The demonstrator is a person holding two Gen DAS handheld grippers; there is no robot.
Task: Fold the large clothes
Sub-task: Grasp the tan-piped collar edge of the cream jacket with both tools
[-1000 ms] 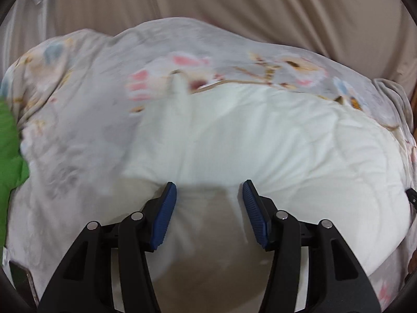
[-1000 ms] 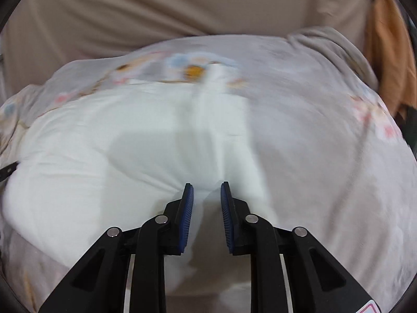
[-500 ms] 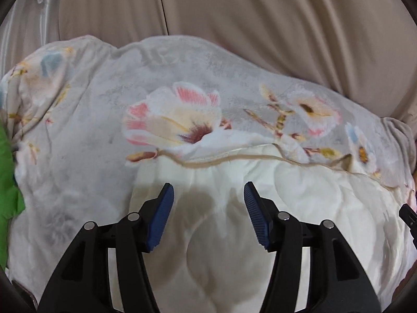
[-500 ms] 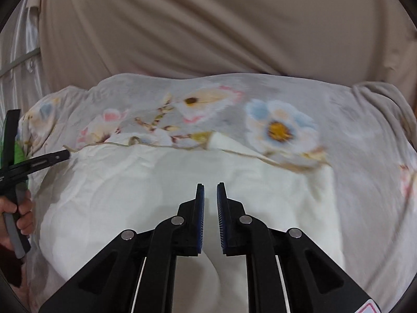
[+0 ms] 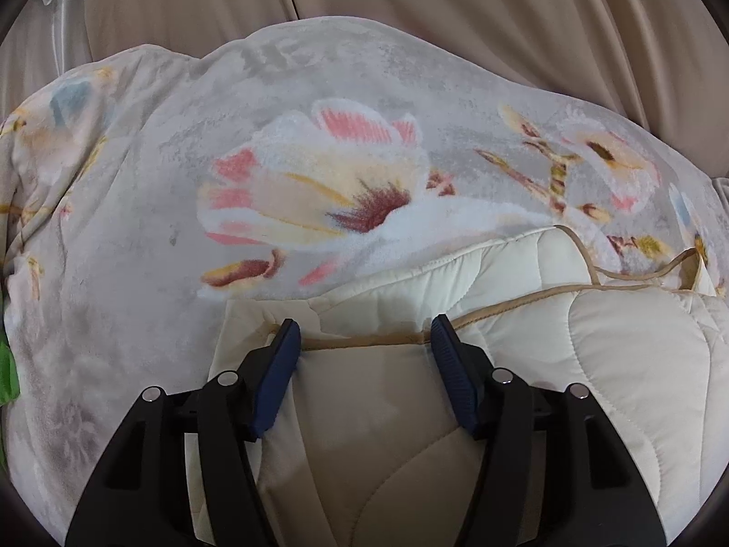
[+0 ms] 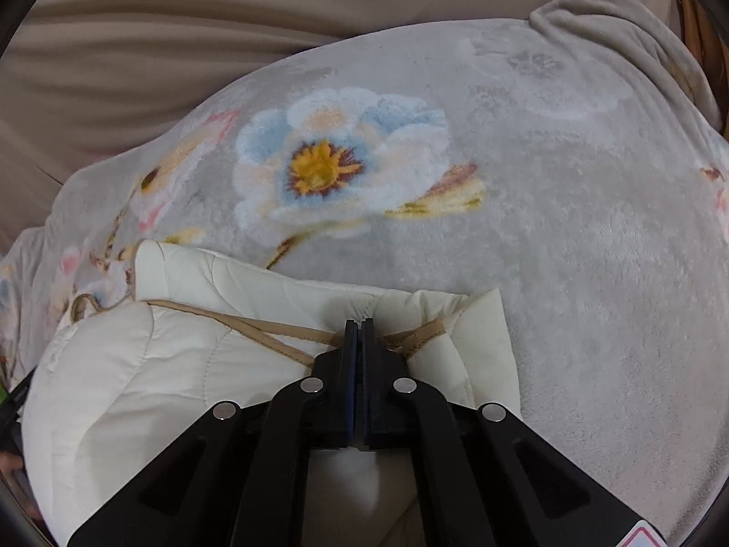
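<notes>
A cream quilted garment (image 5: 615, 364) with tan piping lies folded on a grey floral blanket (image 5: 136, 250). My left gripper (image 5: 364, 342) is open, its blue pads either side of the garment's piped edge near the left corner. In the right wrist view the garment (image 6: 159, 374) fills the lower left. My right gripper (image 6: 361, 332) is shut on the garment's piped edge near its right corner, which lies on the blanket (image 6: 592, 250).
A beige curtain (image 5: 455, 0) hangs behind the blanket, also in the right wrist view (image 6: 136, 45). A green item (image 5: 7, 374) shows at the left edge. An orange-brown object (image 6: 697, 36) sits at the far right.
Both grippers have moved forward and down with the garment, so its edge now lies folded over on the blanket. The right gripper closed fully on the edge. The left stayed open.
</notes>
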